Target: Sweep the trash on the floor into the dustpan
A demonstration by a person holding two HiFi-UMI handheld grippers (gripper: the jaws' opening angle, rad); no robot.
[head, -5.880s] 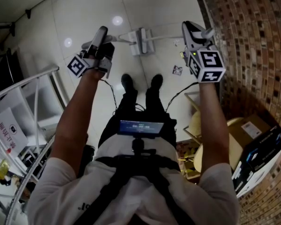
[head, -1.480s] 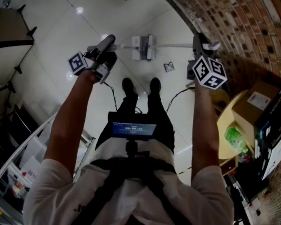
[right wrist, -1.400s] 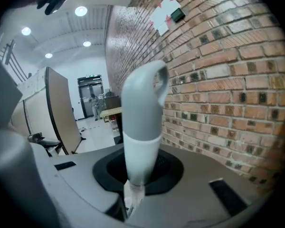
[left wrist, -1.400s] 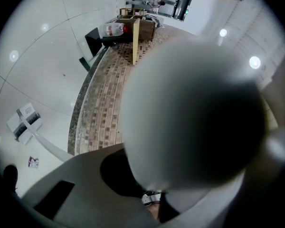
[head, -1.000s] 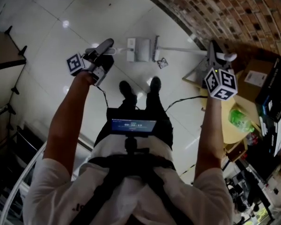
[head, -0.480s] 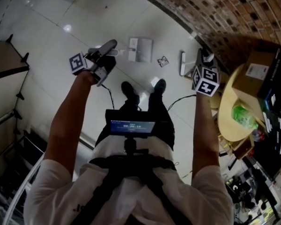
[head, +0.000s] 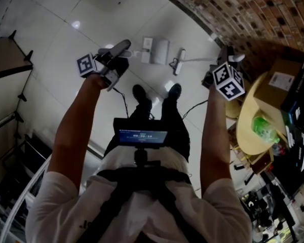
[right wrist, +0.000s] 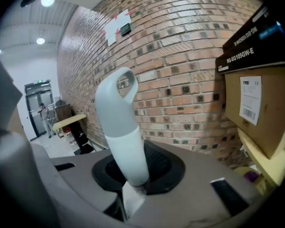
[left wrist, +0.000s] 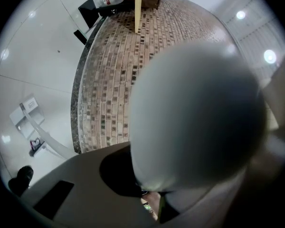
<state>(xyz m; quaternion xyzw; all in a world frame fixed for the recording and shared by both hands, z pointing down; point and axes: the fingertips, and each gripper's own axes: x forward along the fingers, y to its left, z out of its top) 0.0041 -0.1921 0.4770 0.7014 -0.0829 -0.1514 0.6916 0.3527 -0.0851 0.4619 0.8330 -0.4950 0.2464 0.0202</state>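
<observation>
**Broom closes in on dustpan beside brick wall**

A pale tiled floor (head: 91,14) meets a curved brick wall (head: 253,9). A person stands between them with both arms out, shoes just short of the work.

The white dustpan (head: 159,49) lies on the floor ahead of the shoes, placed where a sweep from the wall side can end in it. Its grey dustpan handle (head: 116,47) rises to the left hand-held gripper (head: 115,57), whose jaws are clamped tight on it. In the left gripper view the rounded end of the handle (left wrist: 194,113) fills most of the frame above the closed jaws (left wrist: 152,194). That firm hold appears meant to pin the pan down so it does not skid when the bristles push against it.

The broom head (head: 178,63) rests on the floor just beside the dustpan, on the wall side. Its thin pole slants up to the right hand-held gripper (head: 223,59). The right gripper view shows those jaws (right wrist: 133,184) closed around the white broom handle (right wrist: 121,132), below its hanging loop. The handle stands upright between them, a grip that lets the wrist steer the head across the tiles.

The trash cannot be picked out in the head view. Judging by where the head lies, it is probably under or against the bristles, close to the pan's edge, which suggests the sweep is near its end.
</observation>
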